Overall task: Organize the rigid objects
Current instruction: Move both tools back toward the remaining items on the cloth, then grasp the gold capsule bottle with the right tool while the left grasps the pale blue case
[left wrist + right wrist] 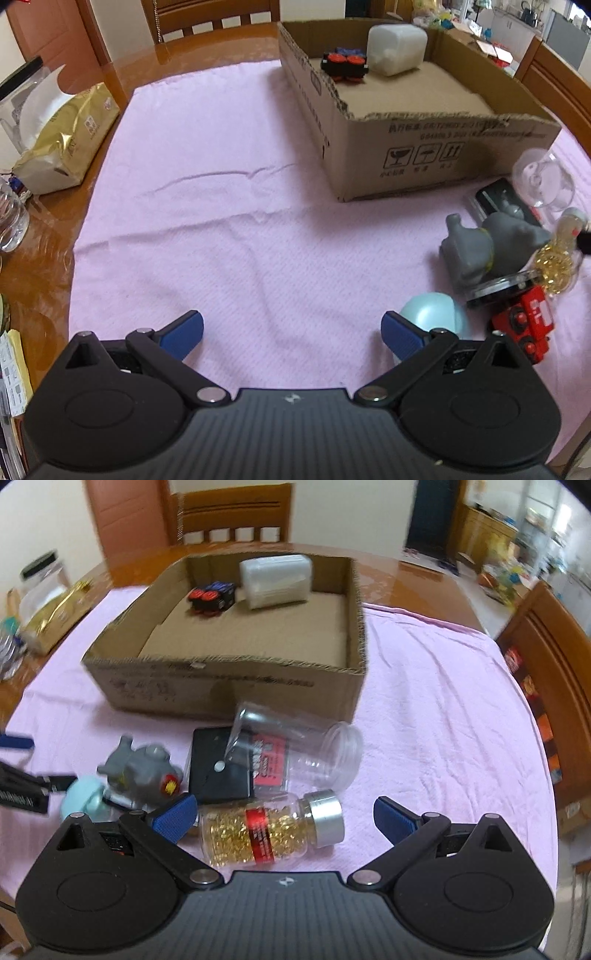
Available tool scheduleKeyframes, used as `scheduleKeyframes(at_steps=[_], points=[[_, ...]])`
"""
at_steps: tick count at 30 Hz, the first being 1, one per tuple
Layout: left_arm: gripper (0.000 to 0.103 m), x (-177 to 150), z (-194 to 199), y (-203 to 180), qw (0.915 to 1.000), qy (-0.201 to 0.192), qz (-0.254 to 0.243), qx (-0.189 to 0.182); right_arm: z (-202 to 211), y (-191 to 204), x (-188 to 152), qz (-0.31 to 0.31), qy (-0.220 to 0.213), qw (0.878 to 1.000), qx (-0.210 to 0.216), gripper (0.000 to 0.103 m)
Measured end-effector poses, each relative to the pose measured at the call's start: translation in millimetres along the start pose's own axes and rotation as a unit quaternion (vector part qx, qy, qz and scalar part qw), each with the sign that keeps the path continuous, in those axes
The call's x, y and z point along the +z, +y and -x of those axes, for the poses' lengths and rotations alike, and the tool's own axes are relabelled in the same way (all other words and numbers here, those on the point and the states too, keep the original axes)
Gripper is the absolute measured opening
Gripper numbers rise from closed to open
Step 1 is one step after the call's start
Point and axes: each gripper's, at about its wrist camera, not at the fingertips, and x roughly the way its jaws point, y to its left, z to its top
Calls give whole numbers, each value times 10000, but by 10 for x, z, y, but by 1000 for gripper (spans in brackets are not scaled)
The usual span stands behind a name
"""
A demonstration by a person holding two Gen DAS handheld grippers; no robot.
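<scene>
A cardboard box (436, 147) (229, 686) stands on the pink cloth and holds a white plastic container (397, 48) (275, 579) and a black toy with red and blue wheels (345, 64) (212, 596). My left gripper (291, 332) is open and empty over bare cloth. A teal ball (434, 314) lies by its right finger. My right gripper (284, 816) is open around a bottle of golden capsules (266, 834), which lies on its side between the fingers. A clear empty jar (299, 749), a black case (218, 764) and a grey toy (142, 771) lie just beyond.
A red toy vehicle (524, 325) and a round lid (502, 288) lie by the grey toy (480, 251). A gold bag (62, 147) and a clear jar sit at the table's left edge. Wooden chairs stand behind and to the right (550, 686).
</scene>
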Motion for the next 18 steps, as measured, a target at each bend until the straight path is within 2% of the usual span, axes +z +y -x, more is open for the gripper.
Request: scheduleKeyframes(at_steps=[6, 10, 15, 18], points=[[102, -25, 170, -8, 9990, -293, 25, -339, -97, 64, -79, 589, 198, 9980, 144, 103], [102, -59, 199, -35, 9977, -313, -60, -594, -237, 32, -136, 631, 345, 9973, 150, 103], [102, -151, 197, -120, 9951, -239, -435, -856, -400, -121, -210, 465, 528, 9975, -63, 103], [102, -235, 170, -221, 9901, -167, -910, -1051, -472, -254, -249, 239, 575, 9980, 147, 103]])
